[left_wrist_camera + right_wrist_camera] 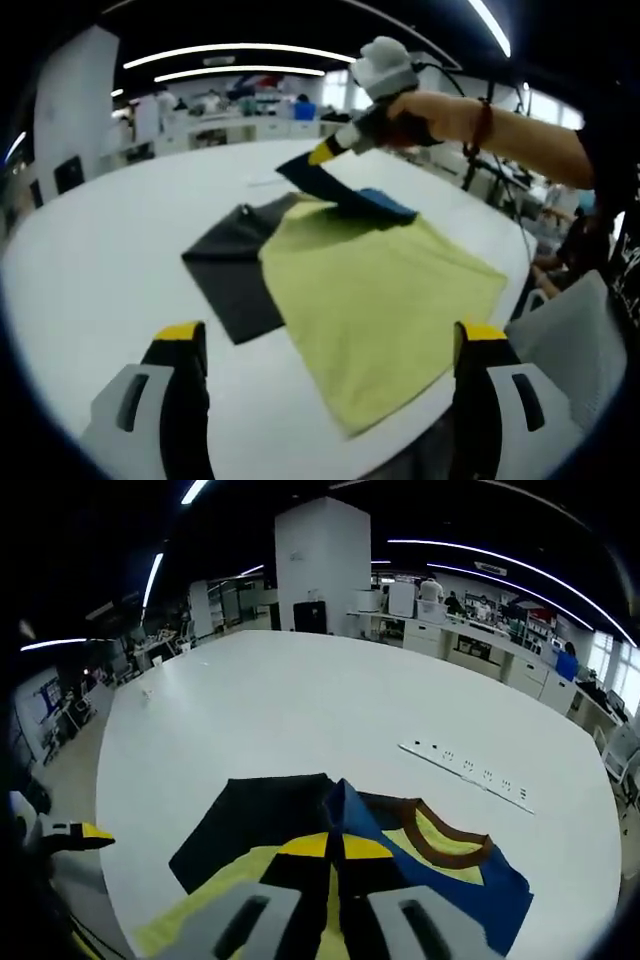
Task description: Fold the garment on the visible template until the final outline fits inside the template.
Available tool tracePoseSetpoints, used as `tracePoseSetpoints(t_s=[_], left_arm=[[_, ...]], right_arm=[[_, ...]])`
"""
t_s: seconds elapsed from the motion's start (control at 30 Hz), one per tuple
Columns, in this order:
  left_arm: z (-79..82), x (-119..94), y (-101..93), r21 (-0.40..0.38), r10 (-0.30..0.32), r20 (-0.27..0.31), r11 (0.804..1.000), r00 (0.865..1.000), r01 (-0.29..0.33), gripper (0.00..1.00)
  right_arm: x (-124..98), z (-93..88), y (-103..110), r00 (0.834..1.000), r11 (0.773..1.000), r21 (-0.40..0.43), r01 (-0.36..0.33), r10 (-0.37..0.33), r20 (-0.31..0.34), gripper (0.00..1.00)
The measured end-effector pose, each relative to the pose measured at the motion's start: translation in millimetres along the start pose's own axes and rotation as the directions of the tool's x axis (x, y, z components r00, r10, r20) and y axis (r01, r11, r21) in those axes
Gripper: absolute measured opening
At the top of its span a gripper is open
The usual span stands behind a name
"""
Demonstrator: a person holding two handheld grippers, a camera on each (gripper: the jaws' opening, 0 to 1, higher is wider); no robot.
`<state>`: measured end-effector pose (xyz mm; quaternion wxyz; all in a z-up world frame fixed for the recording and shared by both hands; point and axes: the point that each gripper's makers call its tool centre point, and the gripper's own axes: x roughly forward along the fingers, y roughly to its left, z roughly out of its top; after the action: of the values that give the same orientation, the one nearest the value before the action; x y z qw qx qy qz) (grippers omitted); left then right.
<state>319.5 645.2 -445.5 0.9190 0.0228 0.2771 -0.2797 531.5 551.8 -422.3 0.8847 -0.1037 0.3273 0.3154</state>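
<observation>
A yellow-green garment (pixel 385 300) with blue parts lies on the white table, partly over a dark grey template (pixel 225 265) that sticks out on its left. My left gripper (pixel 330 335) hovers near the garment's close edge, its jaws wide apart with nothing between them. From the upper right a hand holds my right gripper (pixel 325 155), which lifts a blue flap (pixel 310 177) off the garment's far end. In the right gripper view that gripper (pixel 335 847) is shut on the raised blue fold (pixel 340 810). Beside it lie the brown collar (pixel 450 845) and the template (pixel 255 825).
A white strip with dark marks (pixel 465 770) lies on the table (pixel 300 700) beyond the garment. A grey chair (pixel 575 330) stands by the table's edge under the person's arm (pixel 520 130). The left gripper's yellow tip (pixel 85 832) pokes in at the left.
</observation>
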Motion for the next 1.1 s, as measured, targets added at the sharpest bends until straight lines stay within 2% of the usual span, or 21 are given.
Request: tracePoseSetpoints(t_s=[0.23,0.57,1.1], left_arm=[[-2.1,-0.2,0.7,-0.003,0.001,-0.003,1.0,1.0,-0.001,0.99],[-5.2,-0.8,-1.7,-0.005,-0.006,0.003,1.0,1.0,0.006,0.99],[-14.9,-0.3,-2.6,0.008,-0.023,-0.005,1.0,1.0,0.023,0.99]], right_arm=[[5.9,-7.7,11.4,1.0,0.999,-0.028,-0.019,0.018,-0.016,0.0],[21.6,-24.4,25.3,0.998,0.998,-0.006,-0.067,0.066,-0.02,0.0],[55.7,-68.2,46.9,0.991,0.99,0.037,-0.134,0.134,-0.02,0.0]])
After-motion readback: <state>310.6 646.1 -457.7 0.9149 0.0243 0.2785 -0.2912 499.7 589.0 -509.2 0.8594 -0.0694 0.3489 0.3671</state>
